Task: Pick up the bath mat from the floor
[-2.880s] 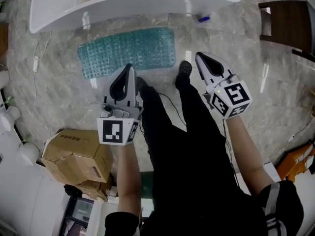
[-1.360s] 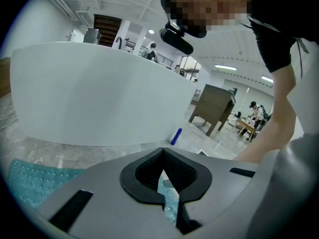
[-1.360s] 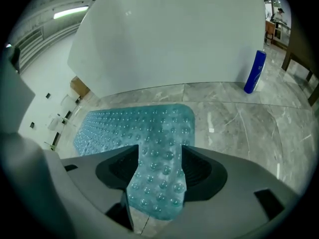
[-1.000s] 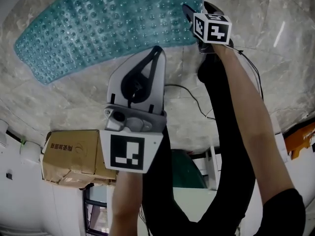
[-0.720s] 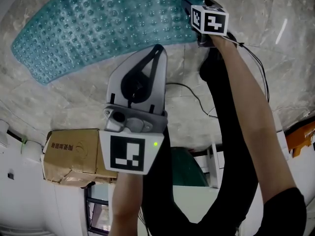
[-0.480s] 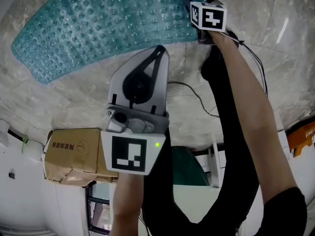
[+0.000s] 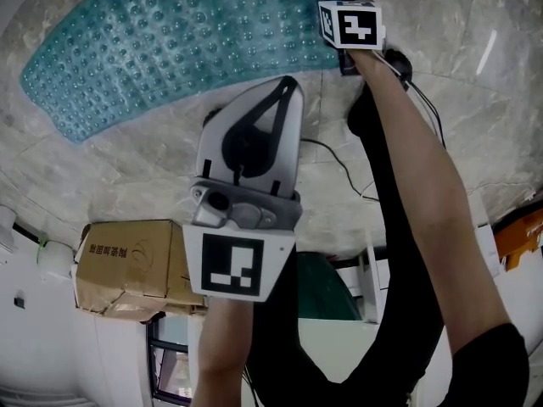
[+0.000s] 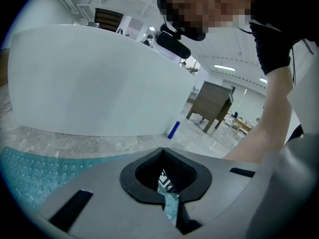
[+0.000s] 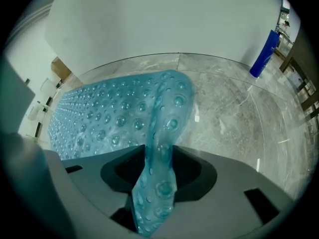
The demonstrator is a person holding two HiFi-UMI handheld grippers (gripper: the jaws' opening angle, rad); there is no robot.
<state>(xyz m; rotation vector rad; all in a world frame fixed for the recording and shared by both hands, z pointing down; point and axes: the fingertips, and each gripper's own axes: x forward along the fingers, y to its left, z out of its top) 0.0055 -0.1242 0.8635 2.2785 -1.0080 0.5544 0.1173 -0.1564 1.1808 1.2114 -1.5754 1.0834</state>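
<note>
The teal, bubbled bath mat (image 7: 170,49) lies flat on the marble floor beside the tub. My right gripper (image 7: 329,5) points down at the mat's near right corner. Its jaws have just been closing. In the right gripper view (image 9: 158,156) that corner of the bath mat (image 9: 164,113) is folded up and pinched between them. My left gripper (image 7: 288,83) hovers above the floor just short of the mat's near edge. In the left gripper view (image 8: 163,153) its jaws are shut with nothing between them, and the mat (image 8: 30,173) shows at lower left.
The white bathtub (image 9: 174,24) stands just behind the mat. A blue cylinder (image 8: 173,130) lies on the floor by the tub. A cardboard box (image 7: 127,265) sits at lower left, and a thin cable (image 7: 339,168) runs over the floor by the person's legs. A wooden chair (image 8: 212,106) stands farther off.
Since the earliest frame the view has dropped close to the floor and the right gripper has reached the mat's corner. Over the last second its cube edged up-left, and the left gripper drifted slightly right.
</note>
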